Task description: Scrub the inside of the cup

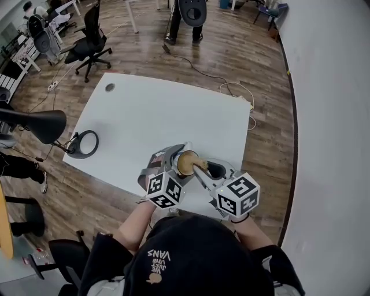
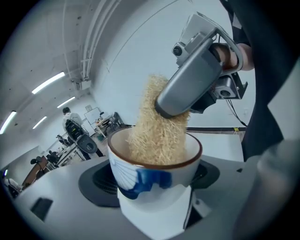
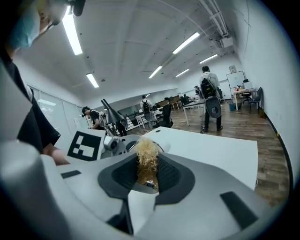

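A white cup [image 2: 154, 164] with a blue pattern and a brown rim is clamped in my left gripper [image 2: 154, 187], held above the white table [image 1: 156, 115]. A tan fibrous scrubber [image 2: 157, 126] reaches down into the cup's mouth. My right gripper [image 3: 146, 176] is shut on that scrubber [image 3: 147, 161], its jaws pressed against both sides. In the head view the cup [image 1: 186, 163] sits between the left gripper [image 1: 173, 165] and the right gripper [image 1: 203, 169] near the table's front edge. The cup's bottom is hidden by the scrubber.
A black desk lamp [image 1: 34, 122] and a round magnifier [image 1: 84, 143] stand at the table's left edge. Office chairs [image 1: 89, 40] and a standing person [image 1: 191, 17] are on the wooden floor beyond. A cable [image 1: 243, 95] hangs off the table's far right corner.
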`<state>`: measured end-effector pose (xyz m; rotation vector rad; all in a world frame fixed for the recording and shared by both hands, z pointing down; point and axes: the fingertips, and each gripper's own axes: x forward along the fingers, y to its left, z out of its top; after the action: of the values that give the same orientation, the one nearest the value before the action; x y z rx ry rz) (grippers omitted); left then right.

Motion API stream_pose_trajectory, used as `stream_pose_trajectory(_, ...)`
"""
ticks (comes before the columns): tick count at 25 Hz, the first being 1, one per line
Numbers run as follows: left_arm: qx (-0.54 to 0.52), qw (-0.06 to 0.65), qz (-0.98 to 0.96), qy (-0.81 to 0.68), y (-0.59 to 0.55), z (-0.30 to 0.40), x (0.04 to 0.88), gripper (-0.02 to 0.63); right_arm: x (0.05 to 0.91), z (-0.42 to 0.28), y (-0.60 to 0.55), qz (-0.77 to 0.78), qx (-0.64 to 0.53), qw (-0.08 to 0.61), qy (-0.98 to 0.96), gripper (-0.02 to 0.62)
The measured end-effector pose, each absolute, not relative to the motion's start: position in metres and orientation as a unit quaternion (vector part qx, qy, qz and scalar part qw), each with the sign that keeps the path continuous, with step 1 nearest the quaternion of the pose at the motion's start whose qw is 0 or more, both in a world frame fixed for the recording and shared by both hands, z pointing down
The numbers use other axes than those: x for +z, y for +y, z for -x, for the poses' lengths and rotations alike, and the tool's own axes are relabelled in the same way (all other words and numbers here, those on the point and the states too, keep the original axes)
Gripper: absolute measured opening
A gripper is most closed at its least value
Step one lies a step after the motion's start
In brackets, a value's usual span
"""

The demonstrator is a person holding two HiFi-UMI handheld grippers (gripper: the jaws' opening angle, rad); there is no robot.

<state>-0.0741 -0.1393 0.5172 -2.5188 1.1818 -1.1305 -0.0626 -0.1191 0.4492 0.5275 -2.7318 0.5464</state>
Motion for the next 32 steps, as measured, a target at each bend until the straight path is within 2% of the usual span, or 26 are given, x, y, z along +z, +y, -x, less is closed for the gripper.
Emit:
stream_pose_trajectory(6,-0.372,0.063,0.838,0.394,-0.141,0.078,0.519,0.414,0.442,0.081,-0.105,-0.148,0.201,0.129,-0.960,0.091)
stream_pose_trajectory(13,-0.353,0.059,0.845,0.397,-0.141,0.069,0.518,0.414,0.440,0.059,-0.134,-0.216,0.217,0.103,-0.946,0.091)
stream_pose_trajectory(23,-0.254,-0.045,0.857,0.446,-0.164,0.091,0.529,0.414,0.428,0.042,-0.143,-0.257,0.248,0.018,-0.934,0.092)
stream_pose_trajectory(27,-0.191,-0.090,0.859,0.467,-0.180,0.107,0.534,0.415,0.431,0.032,-0.149,-0.274,0.253,0.013,-0.928,0.092)
stream_pose_trajectory(32,-0.179,-0.094,0.846,0.493,-0.196,0.122,0.549,0.416,0.445,0.025,-0.151,-0.291,0.273,0.013,-0.917,0.092)
